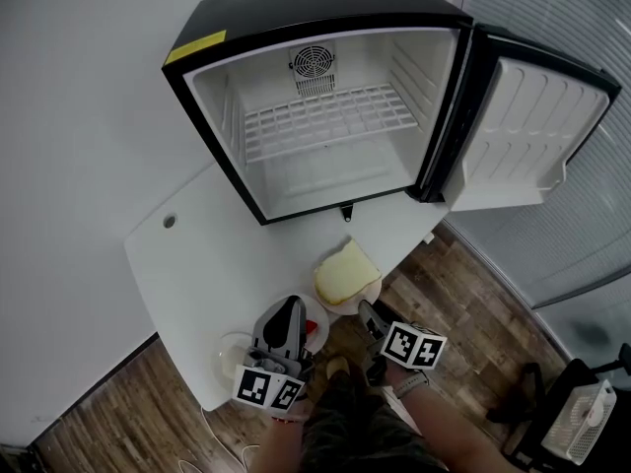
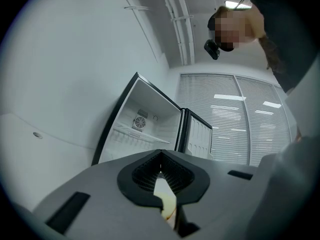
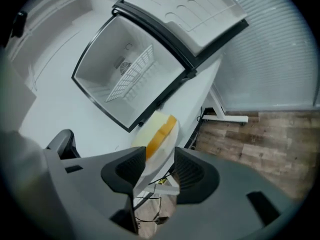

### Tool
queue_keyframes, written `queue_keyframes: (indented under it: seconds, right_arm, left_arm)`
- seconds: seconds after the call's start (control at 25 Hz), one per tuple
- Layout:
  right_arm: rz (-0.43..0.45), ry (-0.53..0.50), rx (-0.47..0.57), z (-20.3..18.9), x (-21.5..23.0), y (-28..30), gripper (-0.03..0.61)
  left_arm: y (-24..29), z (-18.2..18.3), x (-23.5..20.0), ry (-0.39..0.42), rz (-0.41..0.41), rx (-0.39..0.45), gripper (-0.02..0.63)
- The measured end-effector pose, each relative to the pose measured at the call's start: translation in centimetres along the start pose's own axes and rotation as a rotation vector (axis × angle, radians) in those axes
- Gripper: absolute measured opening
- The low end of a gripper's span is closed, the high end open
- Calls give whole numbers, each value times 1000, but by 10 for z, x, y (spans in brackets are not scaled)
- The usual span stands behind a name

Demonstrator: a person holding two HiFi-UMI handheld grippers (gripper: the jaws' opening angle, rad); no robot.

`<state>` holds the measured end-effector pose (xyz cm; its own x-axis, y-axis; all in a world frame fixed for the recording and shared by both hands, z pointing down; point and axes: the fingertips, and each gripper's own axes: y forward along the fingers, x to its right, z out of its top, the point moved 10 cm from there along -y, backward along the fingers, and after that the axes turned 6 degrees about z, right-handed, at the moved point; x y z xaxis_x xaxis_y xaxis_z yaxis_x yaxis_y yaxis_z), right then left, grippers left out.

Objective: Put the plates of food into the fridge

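My left tongs [image 1: 292, 305] are clenched, tips together, over the near edge of the desk [image 1: 197, 264]. They sit above a first plate [image 1: 319, 335] with something red on it, and I cannot tell whether they pinch it. Just to its right is the bread plate [image 1: 331, 304], carrying a yellow-crusted slice [image 1: 345, 272] on the desk in front of the fridge [image 1: 315, 3]. My right tongs [image 1: 368, 313] are released, jaws apart, with that plate's rim between them. The fridge door [image 1: 523, 131] stands wide open at the right.

Grey left hand-held gripper [image 1: 290, 304], black-and-white marker cube [image 1: 268, 387]
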<state>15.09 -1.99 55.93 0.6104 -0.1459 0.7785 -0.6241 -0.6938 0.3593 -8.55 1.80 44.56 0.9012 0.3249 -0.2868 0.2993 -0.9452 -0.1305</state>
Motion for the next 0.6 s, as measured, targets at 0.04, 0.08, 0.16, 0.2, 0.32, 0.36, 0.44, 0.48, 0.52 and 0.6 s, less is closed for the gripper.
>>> queue_keyframes:
  seconds: [0.04, 0.08, 0.16, 0.2, 0.32, 0.36, 0.44, 0.48, 0.52, 0.6]
  right_arm:
    - [-1, 52, 11, 0, 2, 3, 158]
    - [-2, 103, 21, 0, 5, 5, 158]
    - [0, 180, 34, 0, 9, 9, 158]
    - [1, 207, 35, -1, 10, 11, 158]
    - [-9, 273, 34, -2, 16, 16, 156]
    - [-9, 288, 36, -2, 18, 17, 156]
    - [-7, 300, 43, -2, 20, 19, 156]
    - [-5, 301, 44, -2, 21, 20, 156]
    - [-4, 303, 45, -2, 21, 21, 156]
    - [3, 311, 46, -2, 21, 23, 156]
  left_arm:
    - [0, -2, -1, -2, -1, -2, 6]
    - [0, -4, -1, -4, -2, -4, 6]
    - [-1, -8, -1, -11, -3, -9, 6]
    - [-1, -10, -1, -14, -3, -12, 6]
    - [-2, -13, 1, -23, -4, -17, 6]
    - [-2, -14, 1, -25, -4, -18, 6]
    - [-3, -16, 1, -29, -4, -19, 6]
    - [-3, -16, 0, -30, -4, -20, 6]
    - [-3, -16, 0, -31, -4, -21, 6]
    - [-4, -17, -1, -32, -2, -22, 6]
